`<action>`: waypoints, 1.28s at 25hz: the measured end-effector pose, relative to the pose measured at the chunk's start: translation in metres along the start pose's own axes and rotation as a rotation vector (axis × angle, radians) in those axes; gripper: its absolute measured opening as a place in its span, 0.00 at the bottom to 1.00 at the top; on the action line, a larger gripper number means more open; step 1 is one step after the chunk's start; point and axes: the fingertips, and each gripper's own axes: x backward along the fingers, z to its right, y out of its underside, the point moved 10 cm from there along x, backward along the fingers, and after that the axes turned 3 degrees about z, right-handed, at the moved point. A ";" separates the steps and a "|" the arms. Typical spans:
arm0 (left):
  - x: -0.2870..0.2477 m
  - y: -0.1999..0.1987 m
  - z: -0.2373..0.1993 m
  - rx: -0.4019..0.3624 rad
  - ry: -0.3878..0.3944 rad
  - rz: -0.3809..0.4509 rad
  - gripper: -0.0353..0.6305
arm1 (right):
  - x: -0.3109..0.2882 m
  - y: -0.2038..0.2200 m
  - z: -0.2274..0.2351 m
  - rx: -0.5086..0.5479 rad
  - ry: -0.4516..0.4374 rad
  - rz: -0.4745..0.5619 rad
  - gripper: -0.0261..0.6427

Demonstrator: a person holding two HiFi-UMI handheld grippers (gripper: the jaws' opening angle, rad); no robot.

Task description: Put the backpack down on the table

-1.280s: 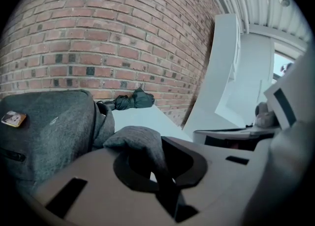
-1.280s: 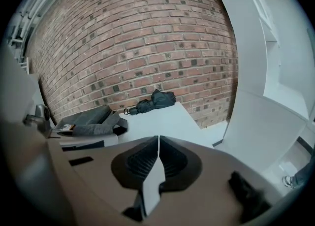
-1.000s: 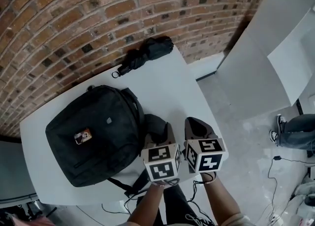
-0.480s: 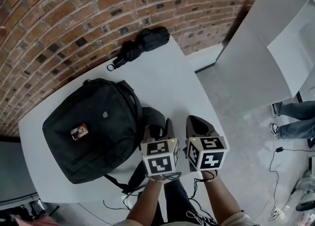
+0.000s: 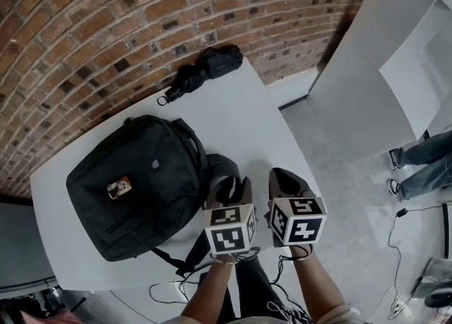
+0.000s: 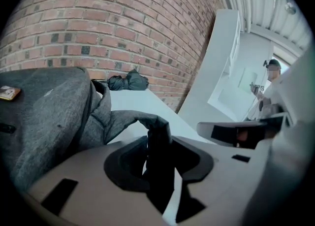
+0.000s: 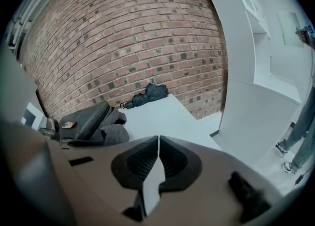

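In the head view the black fabric backpack (image 5: 134, 188) lies flat, front face up, on the left half of the white counter (image 5: 240, 118); its long axis runs from the brick wall toward the near edge, and the end with the small carry loop points at the wall. A folded black umbrella (image 5: 205, 68) lies at the far edge, well apart. The left gripper (image 5: 235, 183) and right gripper (image 5: 288, 178) hover side by side just right of the bag. In the left gripper view the padded grey shoulder strap (image 6: 133, 121) stands between the left gripper's (image 6: 160, 144) jaws, which have just been opening and are spread wide. In the right gripper view the right gripper (image 7: 158, 139) has its jaws together on nothing, the backpack (image 7: 88, 114) lying to its left
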 end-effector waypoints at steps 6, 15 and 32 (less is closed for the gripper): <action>0.025 -0.002 0.004 -0.013 0.003 0.007 0.29 | 0.011 -0.010 -0.011 0.013 -0.016 0.019 0.09; 0.092 -0.033 -0.011 -0.015 -0.054 0.102 0.25 | 0.044 -0.028 -0.030 0.056 -0.031 0.041 0.09; 0.278 -0.071 -0.107 0.096 -0.420 0.425 0.08 | 0.080 -0.082 -0.098 0.162 -0.167 0.142 0.09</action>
